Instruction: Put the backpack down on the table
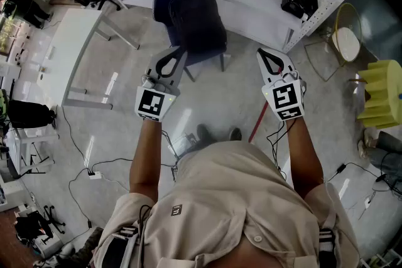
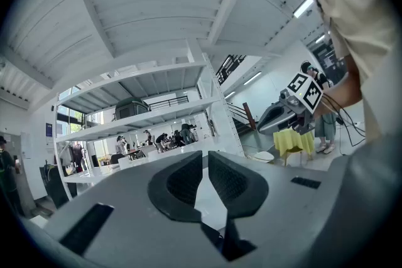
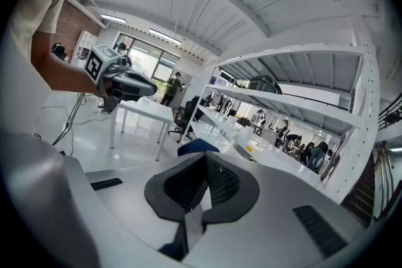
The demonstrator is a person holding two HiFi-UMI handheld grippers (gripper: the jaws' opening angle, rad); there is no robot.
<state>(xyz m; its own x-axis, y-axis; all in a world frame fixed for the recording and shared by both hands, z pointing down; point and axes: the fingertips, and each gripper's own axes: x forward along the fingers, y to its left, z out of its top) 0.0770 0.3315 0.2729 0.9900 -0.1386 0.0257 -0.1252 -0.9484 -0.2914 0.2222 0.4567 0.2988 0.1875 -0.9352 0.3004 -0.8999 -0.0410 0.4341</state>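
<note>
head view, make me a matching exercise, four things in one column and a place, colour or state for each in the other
1 backpack
2 left gripper
3 black box
4 yellow cloth

a on the white shelf
b shut, empty
c far right edge
d dark blue, top centre

Pairs: 1-d, 2-b, 3-a, 4-c

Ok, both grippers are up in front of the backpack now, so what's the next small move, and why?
Probably open the left gripper and ease it forward to the backpack. Both it and the right gripper are shut on nothing and stop short of the backpack, which seems to sit on a chair in front of the white table. The left is nearer.
</note>
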